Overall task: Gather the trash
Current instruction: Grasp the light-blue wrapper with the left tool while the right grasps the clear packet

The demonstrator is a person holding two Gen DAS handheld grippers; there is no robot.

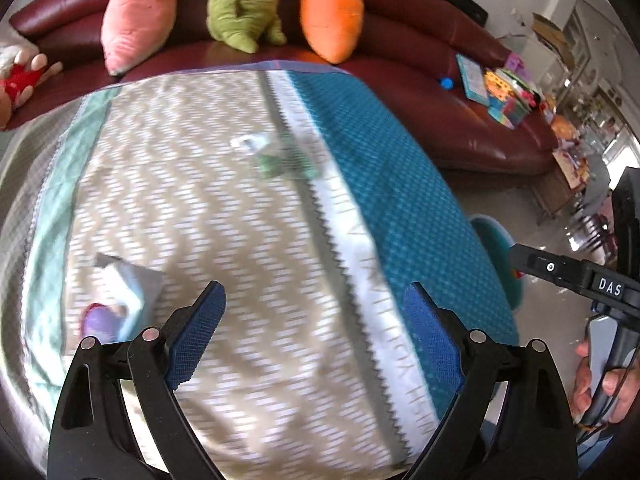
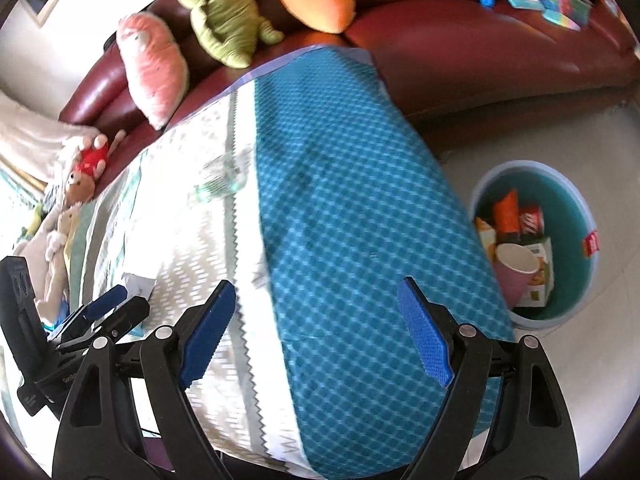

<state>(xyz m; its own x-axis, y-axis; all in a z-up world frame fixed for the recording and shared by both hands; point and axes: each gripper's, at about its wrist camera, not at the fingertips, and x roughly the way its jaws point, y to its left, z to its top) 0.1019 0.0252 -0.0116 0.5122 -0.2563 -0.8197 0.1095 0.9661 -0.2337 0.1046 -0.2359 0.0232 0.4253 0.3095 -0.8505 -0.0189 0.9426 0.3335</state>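
a clear crumpled wrapper with green print (image 1: 280,156) lies on the cloth-covered counter (image 1: 224,216), well ahead of the left gripper (image 1: 316,330), right by the zigzag seam where the beige chevron part meets the white band. a second piece, a flat packet with a purple patch (image 1: 120,300), lies just left of the left gripper's jaws, close beside its left finger. both are blurred, so no print can be read. the left jaws are spread wide with nothing between them. the right gripper (image 2: 316,330) hangs over the teal part of the cloth, its jaws also spread wide and bare. to the right of the right jaws, down on the floor, stands a teal bin (image 2: 576,216) holding a pink cup (image 2: 512,272) and snack packets. beyond the counter a dark red sofa (image 1: 460,92) carries an orange carrot plush (image 1: 332,20) and a green plush (image 1: 240,4).
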